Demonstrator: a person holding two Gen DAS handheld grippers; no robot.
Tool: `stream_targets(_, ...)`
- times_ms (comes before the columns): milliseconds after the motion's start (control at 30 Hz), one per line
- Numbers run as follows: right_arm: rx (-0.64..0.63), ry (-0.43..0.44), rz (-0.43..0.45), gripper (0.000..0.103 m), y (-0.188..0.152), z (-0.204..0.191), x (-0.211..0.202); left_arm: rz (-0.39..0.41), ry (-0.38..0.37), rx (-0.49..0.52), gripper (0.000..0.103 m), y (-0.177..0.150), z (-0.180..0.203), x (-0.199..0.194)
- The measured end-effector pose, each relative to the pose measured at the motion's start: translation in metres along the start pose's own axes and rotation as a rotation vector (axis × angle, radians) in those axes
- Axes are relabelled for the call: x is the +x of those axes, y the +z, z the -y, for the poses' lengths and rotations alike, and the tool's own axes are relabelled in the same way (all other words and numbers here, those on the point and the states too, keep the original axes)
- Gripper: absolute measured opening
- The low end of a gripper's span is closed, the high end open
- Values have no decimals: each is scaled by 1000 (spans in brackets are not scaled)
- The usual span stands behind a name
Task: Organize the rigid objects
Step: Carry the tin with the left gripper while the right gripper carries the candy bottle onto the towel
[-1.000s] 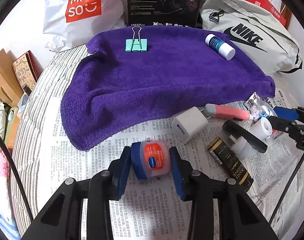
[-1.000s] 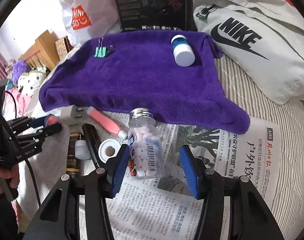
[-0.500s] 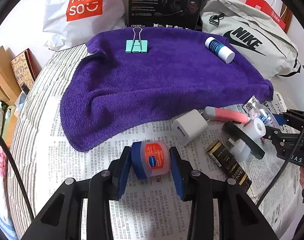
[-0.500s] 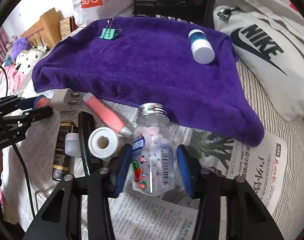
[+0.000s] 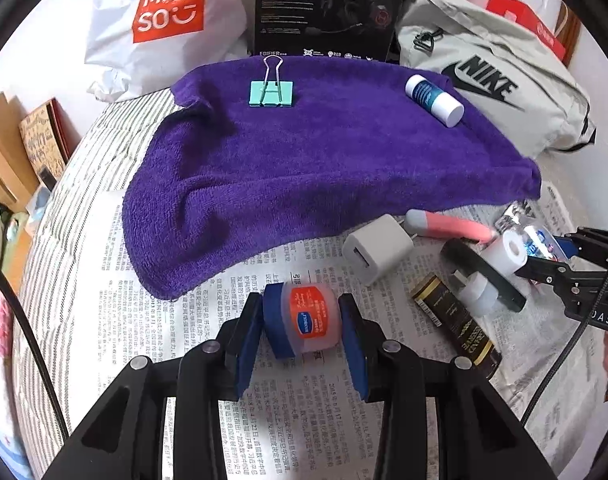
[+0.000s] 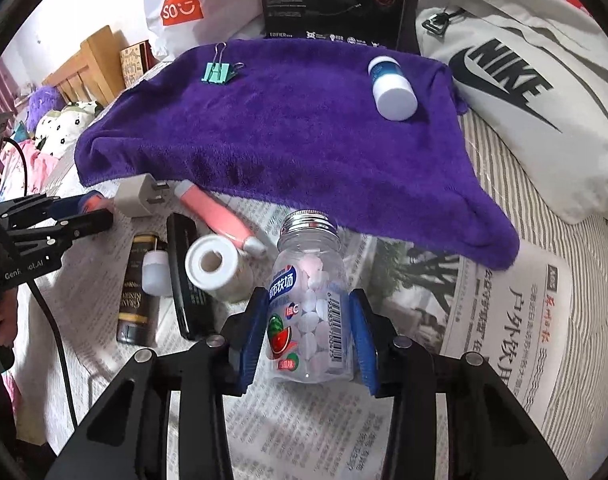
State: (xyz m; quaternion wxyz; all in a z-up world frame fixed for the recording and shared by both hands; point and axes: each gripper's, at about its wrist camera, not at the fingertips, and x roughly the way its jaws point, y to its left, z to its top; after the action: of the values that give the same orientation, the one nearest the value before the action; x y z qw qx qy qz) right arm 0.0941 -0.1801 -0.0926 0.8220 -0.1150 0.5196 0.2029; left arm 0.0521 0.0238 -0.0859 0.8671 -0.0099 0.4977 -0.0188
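Observation:
My left gripper is shut on a small jar with a blue lid and an orange label, held on its side just above the newspaper. Between the blue pads of my right gripper sits a clear candy bottle with a silver cap, and the pads press on its sides. A purple towel lies beyond, with a green binder clip and a blue-and-white tube on it.
A white charger, pink pen, white tape roll, black bar, small white bottle and black-and-gold box lie on the newspaper. A shopping bag, a black box and a grey bag stand behind the towel.
My right gripper's jaws closed from wide apart onto the candy bottle, which now sits deeper between them. The left gripper and its jar have stayed put.

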Motion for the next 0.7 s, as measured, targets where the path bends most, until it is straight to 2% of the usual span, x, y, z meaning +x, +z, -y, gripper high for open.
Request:
stream_targets(100,-12,-13,-2,41,-2,-2,2,0,33,25,36,0,6,1)
stream_targets(300,-42,-38,-4,41,1,-8,6,6,28,25,36,1,5,2)
stream_targets(600,-5,26,16,41,-4,2,-10,18,-7,19,36,2,3,-12)
stream_targets(700,-4,22,31,41,-5,4,-19,29,-11,20,36,4,3,-19)
